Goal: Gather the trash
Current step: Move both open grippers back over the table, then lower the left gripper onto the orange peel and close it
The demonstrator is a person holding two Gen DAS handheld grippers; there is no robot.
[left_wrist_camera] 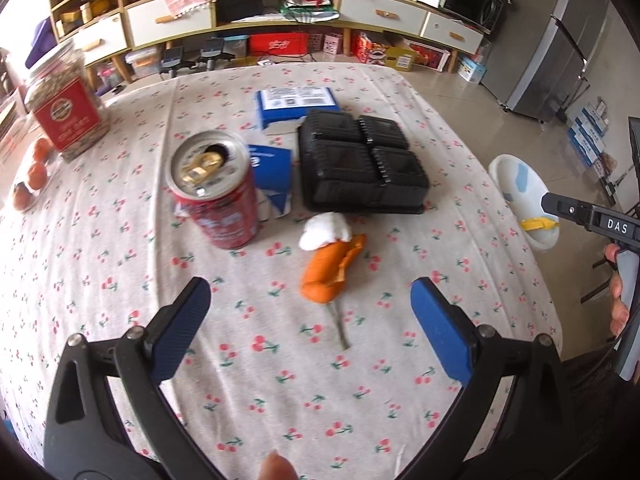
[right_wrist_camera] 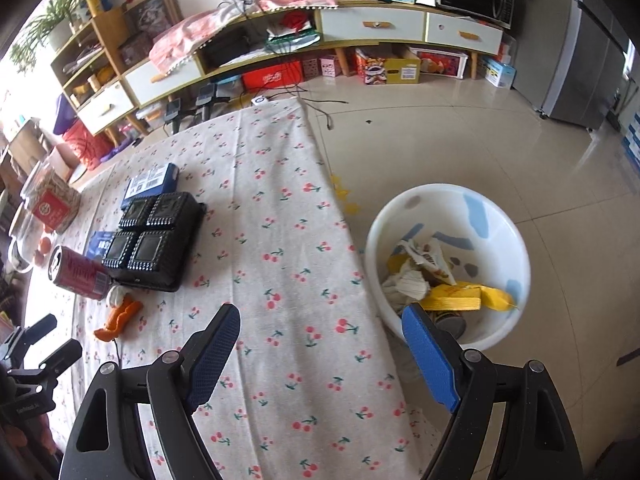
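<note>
An orange peel with a white tissue wad touching it lies on the cherry-print tablecloth, near an upright red can and a black plastic tray. The left gripper hovers spread and empty above the peel. The right gripper, also spread and empty, hangs at the table's edge beside the white bin holding wrappers.

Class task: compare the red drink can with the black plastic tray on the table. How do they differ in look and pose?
The red can is round and stands upright, its opened top showing; the black tray is flat, rectangular, in four compartments. The can is shiny printed metal; the tray is dull ribbed plastic. Both rest on the cherry-print tablecloth, in neither gripper.
</note>
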